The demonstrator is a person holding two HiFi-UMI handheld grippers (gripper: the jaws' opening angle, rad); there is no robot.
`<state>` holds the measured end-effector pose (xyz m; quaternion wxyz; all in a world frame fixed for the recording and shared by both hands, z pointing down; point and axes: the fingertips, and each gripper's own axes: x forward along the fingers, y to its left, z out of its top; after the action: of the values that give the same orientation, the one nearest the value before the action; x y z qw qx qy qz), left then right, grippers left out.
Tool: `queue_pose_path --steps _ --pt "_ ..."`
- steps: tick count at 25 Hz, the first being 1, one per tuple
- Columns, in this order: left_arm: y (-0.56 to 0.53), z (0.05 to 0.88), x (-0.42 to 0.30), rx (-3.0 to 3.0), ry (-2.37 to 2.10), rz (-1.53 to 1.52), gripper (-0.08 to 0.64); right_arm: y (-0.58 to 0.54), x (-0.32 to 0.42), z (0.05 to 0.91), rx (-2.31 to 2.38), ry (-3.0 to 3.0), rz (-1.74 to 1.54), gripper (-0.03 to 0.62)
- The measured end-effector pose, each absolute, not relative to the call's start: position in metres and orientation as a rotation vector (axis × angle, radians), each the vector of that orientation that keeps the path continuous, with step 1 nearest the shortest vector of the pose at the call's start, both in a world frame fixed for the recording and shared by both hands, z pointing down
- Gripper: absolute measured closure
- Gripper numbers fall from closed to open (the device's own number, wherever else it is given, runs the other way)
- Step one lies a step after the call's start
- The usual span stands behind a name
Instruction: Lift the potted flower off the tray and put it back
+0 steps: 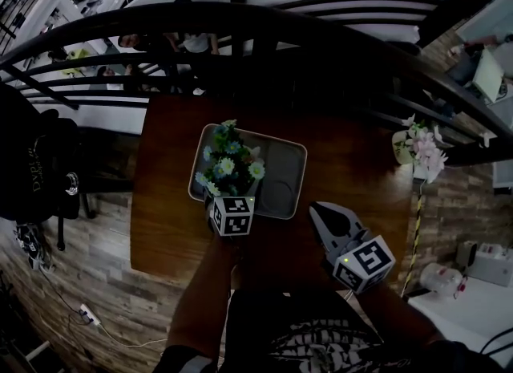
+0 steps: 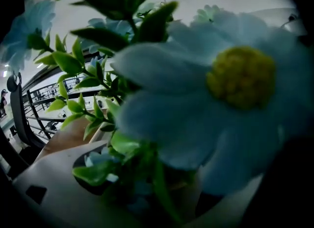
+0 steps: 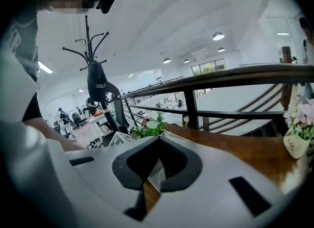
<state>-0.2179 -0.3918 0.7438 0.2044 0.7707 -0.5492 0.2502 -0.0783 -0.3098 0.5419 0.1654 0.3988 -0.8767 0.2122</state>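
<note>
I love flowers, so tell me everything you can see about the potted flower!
The flower is a small bunch of pale blue and white daisy-like blooms with yellow middles and shiny green leaves, perhaps plastic. It stands upright over the left end of the tray. The blooms hide its pot. The left gripper reaches in at its base, jaws on either side. Whether they squeeze it, or whether it is lifted, cannot be told.

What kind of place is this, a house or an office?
Probably an office, maybe an upper floor: a dark railing runs beside the wooden table, and beyond it are office chairs under rows of ceiling lights.
</note>
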Motion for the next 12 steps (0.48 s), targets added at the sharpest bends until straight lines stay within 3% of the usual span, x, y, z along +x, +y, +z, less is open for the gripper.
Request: queue_pose_path --steps 12 --pt "-0.351 0.705 -0.211 2.132 -1.621 0.616 0.072 -0.297 -0.044 0.51 1.134 -2.542 0.552 0.6"
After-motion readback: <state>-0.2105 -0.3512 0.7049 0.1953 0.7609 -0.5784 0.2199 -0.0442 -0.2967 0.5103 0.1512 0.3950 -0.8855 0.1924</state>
